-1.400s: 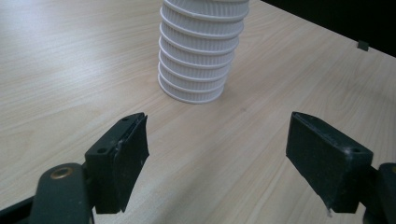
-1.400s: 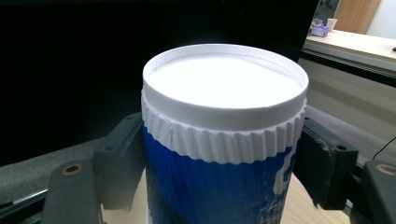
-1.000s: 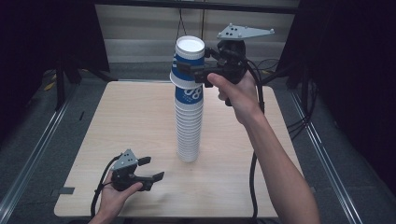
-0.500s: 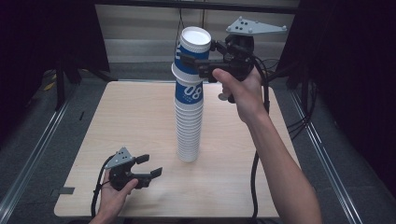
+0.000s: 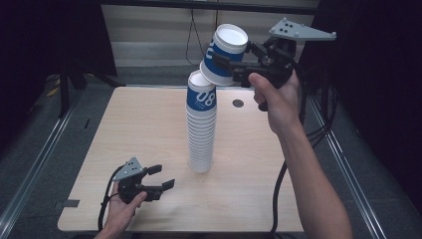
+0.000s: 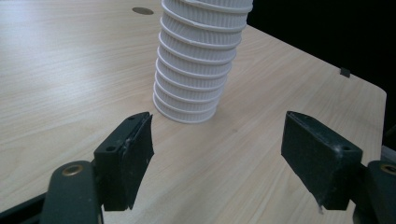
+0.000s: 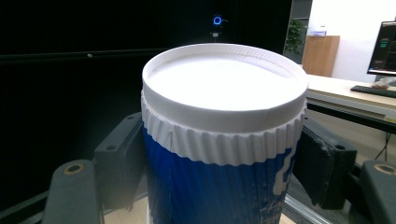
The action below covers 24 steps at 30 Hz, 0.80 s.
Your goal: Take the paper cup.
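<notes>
The wooden surface carried one tall stack of paper cups near its middle, and everything else placed itself by that stack. The step in hand looked like peeling the top cup off: it hung tilted just above and to the right of the stack's top, apparently clear of the next cup's rim, with the right gripper and its fingers pinching its blue wall from both sides. Next, I judged, it needed carrying sideways to bare wood and setting down upright without knocking the stack, which seemed easy to topple. The left gripper rested low, in front and left of the stack's base, fingers spread and empty. A small dark hole lay behind-right of the stack.
</notes>
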### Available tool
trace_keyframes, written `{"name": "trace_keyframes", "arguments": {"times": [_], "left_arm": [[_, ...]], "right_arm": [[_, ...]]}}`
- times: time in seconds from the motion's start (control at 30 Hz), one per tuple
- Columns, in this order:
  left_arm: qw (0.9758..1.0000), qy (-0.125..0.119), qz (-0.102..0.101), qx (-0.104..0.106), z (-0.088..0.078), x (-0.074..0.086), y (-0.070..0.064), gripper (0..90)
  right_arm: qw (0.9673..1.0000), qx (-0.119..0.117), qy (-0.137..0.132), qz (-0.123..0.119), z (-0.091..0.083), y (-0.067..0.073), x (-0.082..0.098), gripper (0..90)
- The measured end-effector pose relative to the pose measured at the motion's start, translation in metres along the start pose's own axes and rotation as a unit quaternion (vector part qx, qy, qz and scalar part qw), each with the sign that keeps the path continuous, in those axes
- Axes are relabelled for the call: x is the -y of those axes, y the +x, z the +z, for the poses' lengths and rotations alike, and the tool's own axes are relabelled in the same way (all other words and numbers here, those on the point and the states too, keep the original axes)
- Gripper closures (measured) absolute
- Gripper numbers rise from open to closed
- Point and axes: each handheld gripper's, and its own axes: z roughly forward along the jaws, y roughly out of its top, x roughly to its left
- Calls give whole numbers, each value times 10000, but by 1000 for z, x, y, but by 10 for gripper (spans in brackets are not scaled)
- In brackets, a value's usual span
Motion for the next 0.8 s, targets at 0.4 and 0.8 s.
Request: {"name": "trace_keyframes", "arguments": {"times": [0.4,0.8], "left_arm": [[9999,-40,-87,142,1,-4,-1,210],[9985,-8,104,537,1,-21,-11,187]], "right_arm": [[9992,396,87,-23,-47,-12,16,258],[9988,256,415,14,-70,-2,57,261]]}}
